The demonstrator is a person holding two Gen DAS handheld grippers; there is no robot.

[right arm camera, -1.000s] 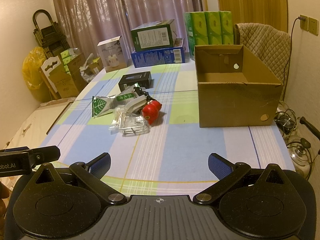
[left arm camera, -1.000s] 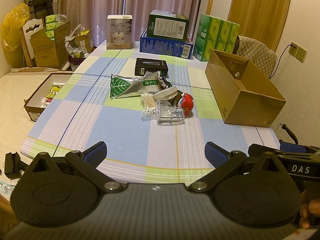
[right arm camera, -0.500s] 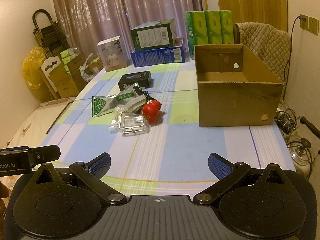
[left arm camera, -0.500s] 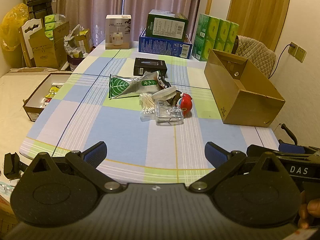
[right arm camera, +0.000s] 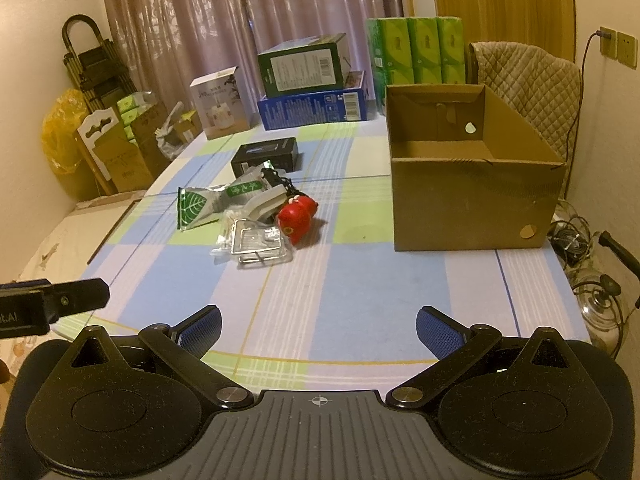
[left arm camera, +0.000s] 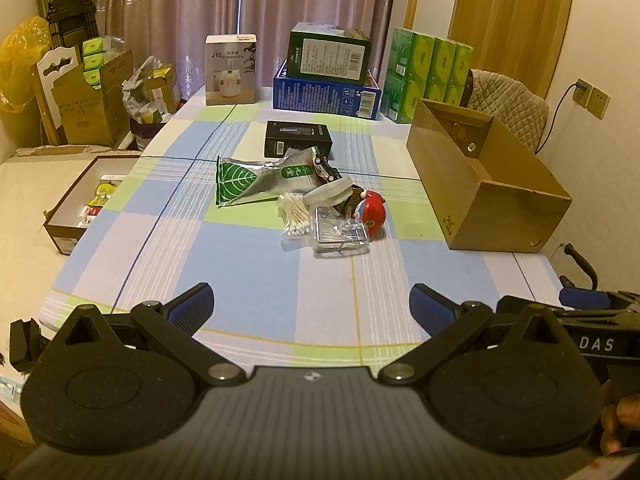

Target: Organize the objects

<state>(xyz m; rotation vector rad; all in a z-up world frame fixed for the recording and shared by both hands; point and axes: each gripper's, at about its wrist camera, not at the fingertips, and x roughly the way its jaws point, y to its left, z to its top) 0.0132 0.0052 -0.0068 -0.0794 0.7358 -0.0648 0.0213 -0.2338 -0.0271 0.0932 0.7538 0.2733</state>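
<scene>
A small heap lies mid-table: a silver pouch with a green leaf, a bag of cotton swabs, a clear plastic case, a red round toy, a white lid and a small black toy car. A black box sits behind them. An open cardboard box stands at the right. My left gripper and right gripper hover open over the near edge, both holding nothing.
Stacked green and blue boxes, a white humidifier box and green tissue packs line the table's far end. A shallow box of small items sits left of the table. A padded chair and cables are on the right.
Both views have barely shifted; the left view has drifted slightly. Nothing on the table has moved and both grippers stay open.
</scene>
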